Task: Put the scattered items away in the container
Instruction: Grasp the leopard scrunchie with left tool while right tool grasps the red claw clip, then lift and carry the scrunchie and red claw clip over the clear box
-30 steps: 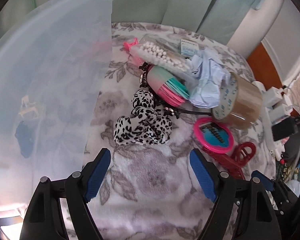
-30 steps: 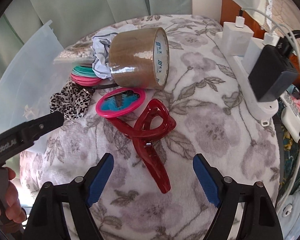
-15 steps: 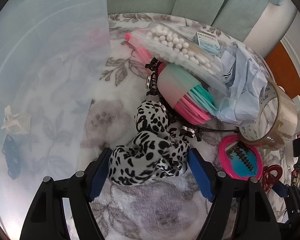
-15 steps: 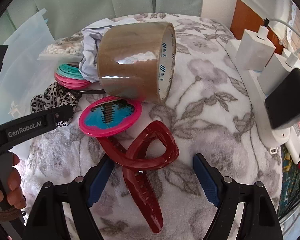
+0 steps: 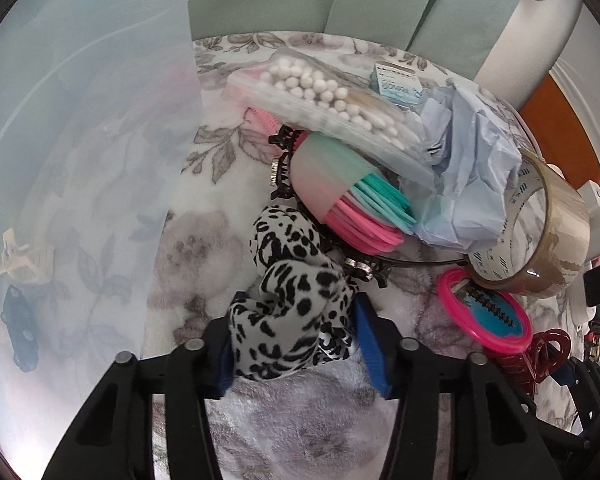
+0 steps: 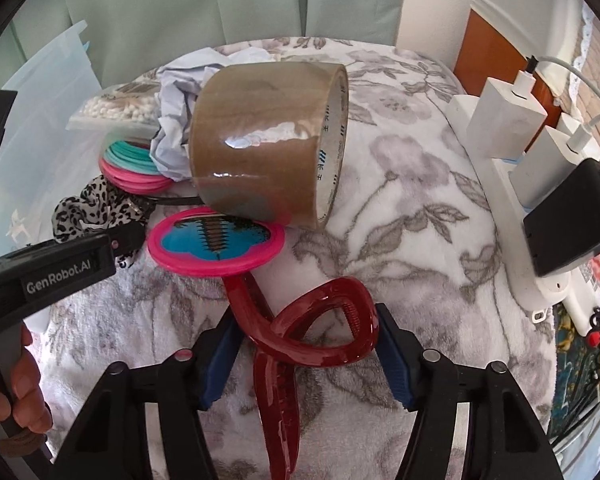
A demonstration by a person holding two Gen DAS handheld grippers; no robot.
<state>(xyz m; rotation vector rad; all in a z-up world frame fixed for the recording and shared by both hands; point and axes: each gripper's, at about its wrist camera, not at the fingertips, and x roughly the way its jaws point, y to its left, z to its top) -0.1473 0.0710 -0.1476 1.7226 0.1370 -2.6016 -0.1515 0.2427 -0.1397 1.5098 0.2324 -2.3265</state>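
Daylit room: pale green curtains (image 6: 228, 4) hanging in folds behind a surface draped in a white fleece blanket (image 6: 412, 200) with grey floral print; white wall (image 5: 512, 28) and orange-brown wood panel (image 6: 484, 48) at right.

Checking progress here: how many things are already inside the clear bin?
2: a cream hair clip at the clear bin's left, a dark blue piece just below it. Others may be hidden.

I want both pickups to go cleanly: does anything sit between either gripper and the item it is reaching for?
Nothing visible does. The left gripper has just closed its pads onto the leopard scrunchie. The right gripper has just closed around the red claw clip, both pads touching its loop.
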